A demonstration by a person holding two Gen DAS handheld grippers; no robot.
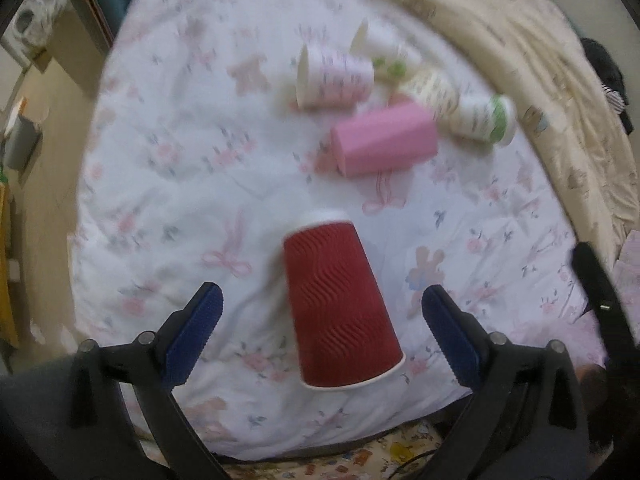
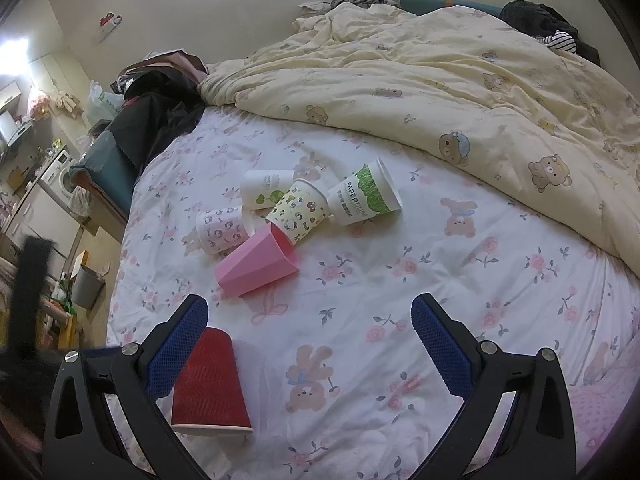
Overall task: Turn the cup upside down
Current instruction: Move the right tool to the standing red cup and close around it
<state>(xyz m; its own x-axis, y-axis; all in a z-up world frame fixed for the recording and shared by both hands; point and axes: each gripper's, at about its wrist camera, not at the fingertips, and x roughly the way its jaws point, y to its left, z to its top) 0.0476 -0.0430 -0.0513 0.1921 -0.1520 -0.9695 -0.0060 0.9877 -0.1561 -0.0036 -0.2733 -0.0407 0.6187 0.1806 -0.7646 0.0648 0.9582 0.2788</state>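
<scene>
Here the left tool hangs low in frame, spread wide around the upside-down red cup without touching; the right tool gapes wide, angled over the bed.

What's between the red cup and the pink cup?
Only bare floral sheet: right wrist view shows nothing lying between the upside-down red cup and the tipped pink cup.

The left wrist view was smeared with motion blur, so the prints on the far paper cups could not be read. In the right wrist view, the right claw's left finger hid the red cup's left side.
</scene>
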